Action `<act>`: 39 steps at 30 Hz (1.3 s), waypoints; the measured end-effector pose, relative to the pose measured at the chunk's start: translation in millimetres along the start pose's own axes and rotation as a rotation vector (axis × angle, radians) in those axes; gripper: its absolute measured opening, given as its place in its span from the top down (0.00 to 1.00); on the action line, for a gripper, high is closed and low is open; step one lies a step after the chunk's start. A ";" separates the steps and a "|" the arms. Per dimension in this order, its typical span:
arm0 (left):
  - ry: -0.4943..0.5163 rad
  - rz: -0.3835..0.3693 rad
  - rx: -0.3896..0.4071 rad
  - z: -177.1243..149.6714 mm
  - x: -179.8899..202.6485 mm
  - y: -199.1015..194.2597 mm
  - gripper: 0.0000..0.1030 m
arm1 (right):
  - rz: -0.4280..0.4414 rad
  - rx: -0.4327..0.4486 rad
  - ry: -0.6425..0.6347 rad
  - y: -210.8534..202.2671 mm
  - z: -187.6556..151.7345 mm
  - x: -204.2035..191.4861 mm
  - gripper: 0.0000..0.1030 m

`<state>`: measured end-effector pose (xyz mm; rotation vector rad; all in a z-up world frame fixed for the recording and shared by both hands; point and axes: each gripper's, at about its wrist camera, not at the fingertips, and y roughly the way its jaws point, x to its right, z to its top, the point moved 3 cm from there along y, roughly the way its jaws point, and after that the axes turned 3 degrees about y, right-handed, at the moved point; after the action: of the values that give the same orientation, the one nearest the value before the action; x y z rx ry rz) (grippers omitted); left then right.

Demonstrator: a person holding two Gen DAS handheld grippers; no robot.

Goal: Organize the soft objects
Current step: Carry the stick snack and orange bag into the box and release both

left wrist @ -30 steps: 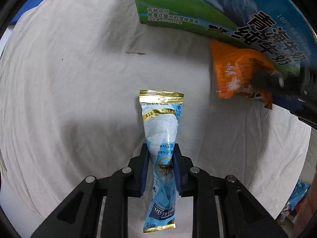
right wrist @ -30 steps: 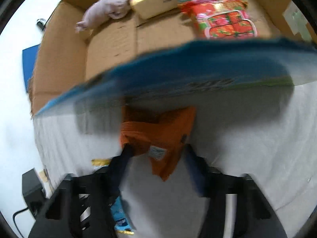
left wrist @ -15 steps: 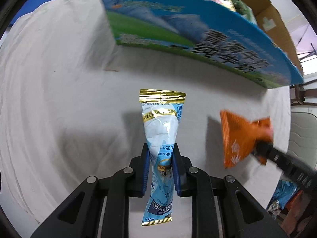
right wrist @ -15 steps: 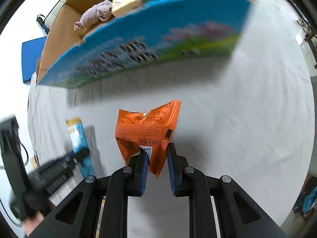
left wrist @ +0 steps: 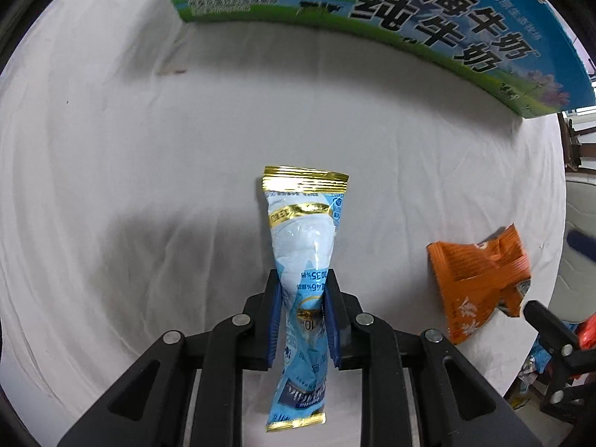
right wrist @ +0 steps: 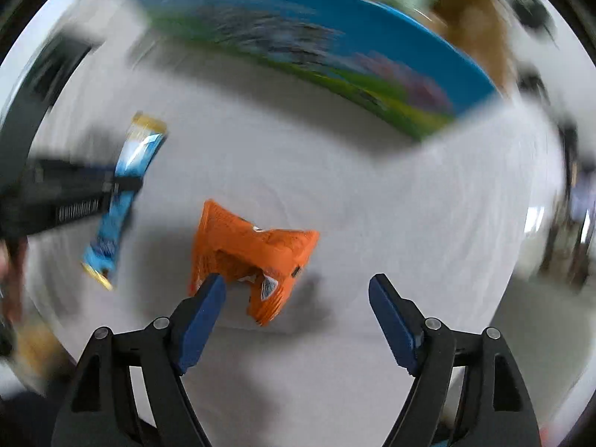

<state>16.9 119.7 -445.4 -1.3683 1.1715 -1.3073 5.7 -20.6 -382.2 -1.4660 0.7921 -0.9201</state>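
While the milk carton box [left wrist: 428, 18] stands at the far edge of the white cloth [left wrist: 149, 149], two packets await sorting.

Item 1: blue sachet [left wrist: 303, 260], pinched at its waist by the left gripper [left wrist: 302, 320], fingers narrow and clamped, sachet raised above the cloth. Advice: keep the pinch firm and carry it over the box wall before letting go.

Item 2: orange packet [right wrist: 253, 257], loose between the wide-spread fingers of the right gripper [right wrist: 298, 290]; left fingertip [right wrist: 212, 290] apparently touching it. View blurred.
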 end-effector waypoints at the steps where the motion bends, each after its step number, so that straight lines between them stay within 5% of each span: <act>1: -0.001 -0.002 -0.003 2.5 2.7 2.1 0.81 | -0.016 -0.003 -0.081 3.0 3.7 -9.6 0.21; 5: -0.003 -0.003 -0.007 8.4 1.4 3.9 0.81 | -0.077 -0.063 -0.377 29.4 11.6 -46.6 0.21; 8: -0.015 -0.005 -0.007 3.6 3.6 6.1 0.81 | -0.021 -0.126 -0.416 47.5 19.3 -59.4 0.21; 10: -0.024 -0.006 -0.007 5.2 -1.6 6.1 0.81 | 0.023 -0.153 -0.342 53.5 31.2 -59.3 0.23; 12: -0.032 -0.009 -0.005 6.9 5.6 14.6 0.81 | 0.130 -0.178 -0.170 53.3 39.3 -42.0 0.55; 13: -0.037 -0.012 -0.004 7.0 8.2 14.9 0.81 | 0.200 -0.199 -0.035 53.9 42.8 -29.1 0.60; 15: -0.053 -0.026 -0.004 6.1 4.6 16.8 0.80 | 0.314 -0.238 0.252 58.9 44.3 1.7 0.59; 17: -0.075 -0.048 -0.012 5.3 0.5 18.5 0.78 | 0.378 -0.211 0.341 57.7 44.7 14.4 0.53; 18: -0.081 -0.057 -0.022 4.4 -1.0 19.6 0.76 | 0.346 -0.192 0.323 55.0 45.3 17.5 0.39; 20: -0.094 -0.081 -0.040 2.4 -5.1 22.3 0.73 | 0.278 -0.129 0.252 42.3 44.5 18.3 0.29; 27: -0.057 -0.078 -0.036 -3.9 -1.3 28.6 0.62 | 0.192 -0.196 0.049 59.9 37.2 -25.6 0.27; 29: -0.027 -0.040 -0.032 -3.9 3.7 30.4 0.63 | 0.197 -0.220 0.101 73.9 36.7 -32.4 0.35; 30: -0.014 -0.014 -0.024 -3.9 5.5 31.1 0.72 | 0.197 -0.216 0.126 79.4 43.4 -40.3 0.46; 32: 0.007 0.020 -0.009 -2.8 6.7 32.0 0.85 | 0.180 -0.210 0.173 82.2 43.5 -41.3 0.54; 39: -0.065 -0.071 0.033 -5.0 -10.8 16.7 0.86 | 0.184 -0.189 0.279 70.1 31.6 -29.1 0.66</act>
<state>11.0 127.7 -463.4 -1.4287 1.0616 -1.3169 22.5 12.9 -455.4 -1.4146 1.2275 -0.9401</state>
